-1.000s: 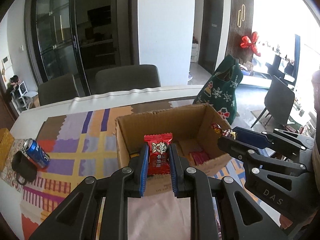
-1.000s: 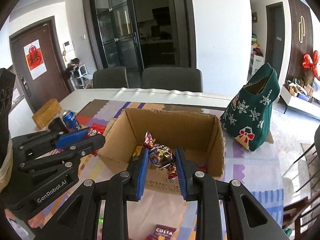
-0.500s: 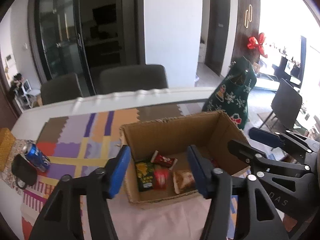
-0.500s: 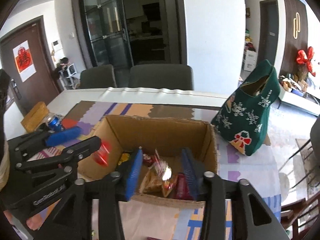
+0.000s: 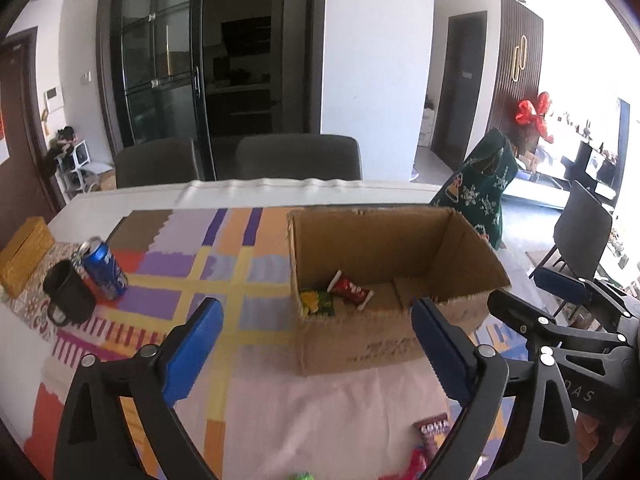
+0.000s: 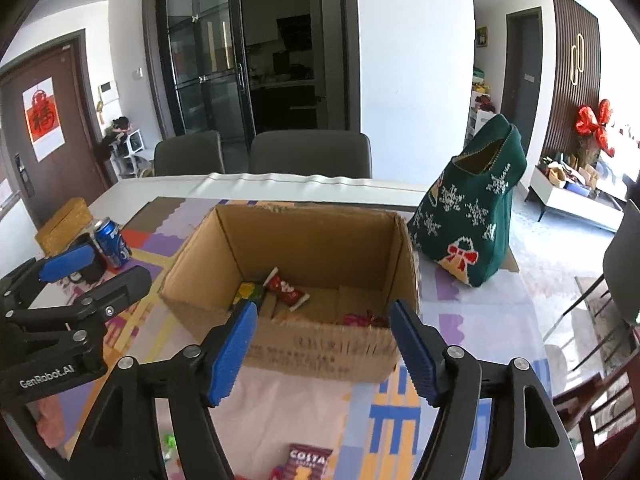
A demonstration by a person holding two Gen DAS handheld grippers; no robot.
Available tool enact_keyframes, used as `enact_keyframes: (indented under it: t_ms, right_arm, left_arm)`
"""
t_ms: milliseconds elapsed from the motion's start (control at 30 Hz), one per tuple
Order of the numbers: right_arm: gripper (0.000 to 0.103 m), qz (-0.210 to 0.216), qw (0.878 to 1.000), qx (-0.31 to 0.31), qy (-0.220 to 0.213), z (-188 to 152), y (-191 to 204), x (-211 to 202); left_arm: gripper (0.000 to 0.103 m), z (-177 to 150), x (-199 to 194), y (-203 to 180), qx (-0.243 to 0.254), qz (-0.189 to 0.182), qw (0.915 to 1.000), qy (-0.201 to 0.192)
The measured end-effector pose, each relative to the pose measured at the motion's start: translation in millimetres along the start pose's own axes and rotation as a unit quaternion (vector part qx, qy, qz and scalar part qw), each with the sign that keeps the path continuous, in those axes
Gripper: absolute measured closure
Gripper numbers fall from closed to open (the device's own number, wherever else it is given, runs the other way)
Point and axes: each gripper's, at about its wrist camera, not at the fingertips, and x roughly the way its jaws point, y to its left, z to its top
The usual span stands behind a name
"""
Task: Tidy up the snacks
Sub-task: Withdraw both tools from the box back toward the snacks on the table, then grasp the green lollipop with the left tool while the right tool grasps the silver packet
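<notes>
Right wrist view: my right gripper (image 6: 322, 350) and left gripper (image 5: 316, 346) have just been opening, both empty, jaws wide. Several wrapped snacks (image 6: 286, 290) lie in the open brown cardboard box (image 6: 320, 350); a maroon Costa packet (image 6: 308, 460) waits outside on the tablecloth.

A patchwork cloth (image 5: 224, 264) of purple, yellow, orange, red and pale pink blocks is spread over the white bench (image 5: 120, 200). The cardboard box (image 6: 320, 240) is plain brown, with faint dark print on its near wall. Inside it, a red wrapper (image 6: 286, 289) with white ends and a yellow-green packet (image 5: 316, 300) are seen. A blue can (image 5: 105, 268) and a black mug (image 5: 68, 296) are seen near the bench's left edge. The dark green bag (image 6: 476, 216) is patterned with white snowflakes and a red bow. Blue pads are carried on the black left tongs (image 5: 316, 344) and right tongs (image 6: 322, 350).
</notes>
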Motion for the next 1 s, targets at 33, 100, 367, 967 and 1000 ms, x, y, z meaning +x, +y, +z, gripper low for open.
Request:
enact_keyframes:
  t_ms: [33, 100, 367, 967, 1000]
  right_arm:
    - [0.031, 0.001, 1.000, 0.000, -0.002, -2.7, 1.3, -2.2]
    - [0.028, -0.002, 1.000, -0.001, -0.003, -11.3, 5.2, -7.9]
    - [0.027, -0.002, 1.000, -0.006, 0.014, -49.4, 17.1, -21.0]
    - [0.027, -0.013, 0.998, 0.000, 0.065, -123.3, 21.7, -39.5]
    - [0.027, -0.016, 0.998, -0.003, 0.065, -126.9, 21.8, -41.2]
  left_arm:
    - [0.005, -4.3, -2.6, 1.1, 0.000, 0.001, 1.0000, 0.002]
    - [0.005, -14.1, -7.9, 3.4, 0.001, 0.008, 1.0000, 0.004]
    - [0.004, -54.3, -24.9, 8.3, -0.001, 0.018, 0.9996, 0.022]
    - [0.004, -124.7, -63.3, 2.0, 0.035, 0.030, 0.9987, 0.019]
    - [0.004, -128.7, -66.0, 1.7, 0.038, 0.034, 0.9986, 0.016]
